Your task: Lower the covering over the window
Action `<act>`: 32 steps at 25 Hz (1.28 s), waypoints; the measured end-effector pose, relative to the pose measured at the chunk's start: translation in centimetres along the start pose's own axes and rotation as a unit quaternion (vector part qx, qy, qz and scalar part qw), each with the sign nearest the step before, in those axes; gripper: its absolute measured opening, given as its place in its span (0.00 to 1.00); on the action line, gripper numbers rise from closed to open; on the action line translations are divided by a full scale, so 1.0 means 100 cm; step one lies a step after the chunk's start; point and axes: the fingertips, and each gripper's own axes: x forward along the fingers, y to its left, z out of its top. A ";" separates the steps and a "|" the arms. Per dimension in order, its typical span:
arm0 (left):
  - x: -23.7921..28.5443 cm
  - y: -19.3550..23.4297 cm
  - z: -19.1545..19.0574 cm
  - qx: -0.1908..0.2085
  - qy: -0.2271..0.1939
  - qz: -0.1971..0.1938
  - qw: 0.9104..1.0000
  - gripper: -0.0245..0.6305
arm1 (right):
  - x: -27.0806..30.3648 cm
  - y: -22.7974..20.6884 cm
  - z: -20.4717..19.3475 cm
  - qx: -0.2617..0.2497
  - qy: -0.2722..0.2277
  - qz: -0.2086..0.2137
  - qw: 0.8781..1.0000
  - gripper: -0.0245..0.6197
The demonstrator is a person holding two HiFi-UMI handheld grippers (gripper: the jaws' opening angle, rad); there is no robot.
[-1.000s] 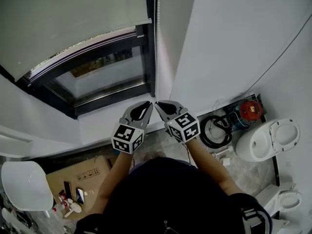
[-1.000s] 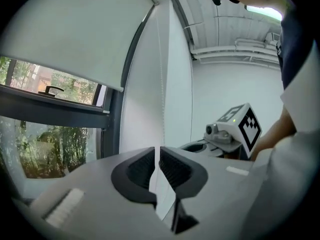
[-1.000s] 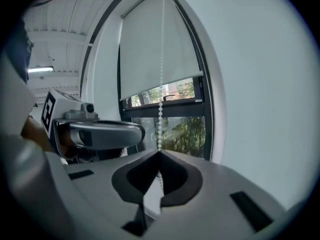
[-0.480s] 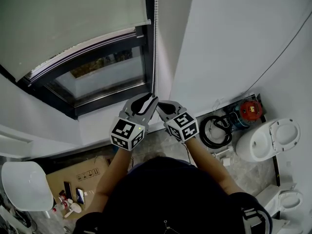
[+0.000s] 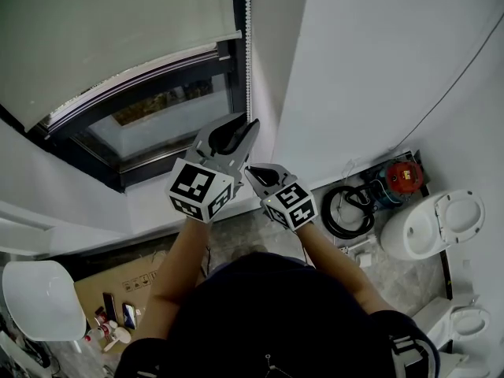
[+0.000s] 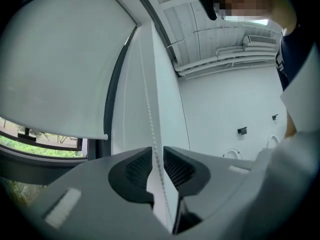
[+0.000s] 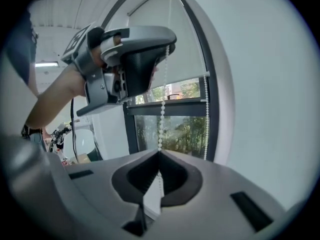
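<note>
A pale roller blind covers the upper part of the dark-framed window. Its white bead chain hangs along the frame's right side. My left gripper is the upper one; the bead chain runs between its jaws, which are closing, with a slim gap still showing around the left gripper's tips. Just below it, my right gripper is shut on the chain. In the right gripper view the chain drops into the closed tips of the right gripper, with the left gripper above it.
White walls flank the window. Down on the floor are a toilet, a red device, a coiled black hose, a cardboard box and a white round seat.
My left gripper has opened and climbed up the chain, above the right one. The right gripper has stayed shut and shifted slightly down. The blind's bottom edge looks unchanged.
</note>
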 end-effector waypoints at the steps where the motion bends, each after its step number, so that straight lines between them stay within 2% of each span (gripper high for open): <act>1: 0.002 0.002 0.002 0.002 0.002 0.002 1.000 0.15 | 0.000 0.000 0.000 0.000 0.000 0.000 1.000 0.06; 3: 0.004 0.004 0.002 -0.003 0.006 0.003 1.000 0.09 | 0.001 0.000 -0.001 0.001 -0.001 0.000 1.000 0.06; 9: 0.003 0.004 0.001 -0.022 0.002 0.003 1.000 0.07 | 0.002 -0.003 -0.001 0.002 0.003 -0.001 1.000 0.06; 18: 0.002 -0.007 -0.050 -0.053 0.063 -0.010 0.997 0.07 | 0.010 -0.009 -0.050 0.019 0.065 0.003 0.998 0.06; 23: -0.002 -0.006 -0.074 -0.055 0.072 0.003 0.996 0.07 | 0.009 0.001 -0.083 0.023 0.112 0.039 0.993 0.06; 24: -0.004 -0.004 -0.074 -0.055 0.070 0.007 0.996 0.07 | 0.006 0.001 -0.084 0.035 0.114 0.049 0.992 0.12; 25: -0.005 -0.001 -0.074 -0.060 0.067 0.010 0.996 0.06 | 0.003 0.000 -0.082 0.050 0.107 0.056 0.991 0.23; 26: -0.006 0.002 -0.075 -0.072 0.061 0.011 0.995 0.06 | -0.002 -0.004 -0.075 0.064 0.094 0.057 0.992 0.26; 29: -0.011 0.010 -0.076 -0.115 0.043 0.014 0.992 0.06 | -0.020 -0.018 -0.034 0.072 0.032 0.040 0.996 0.27; 32: -0.013 0.013 -0.077 -0.115 0.042 0.016 0.992 0.06 | -0.041 -0.031 0.030 0.052 -0.047 0.016 0.997 0.26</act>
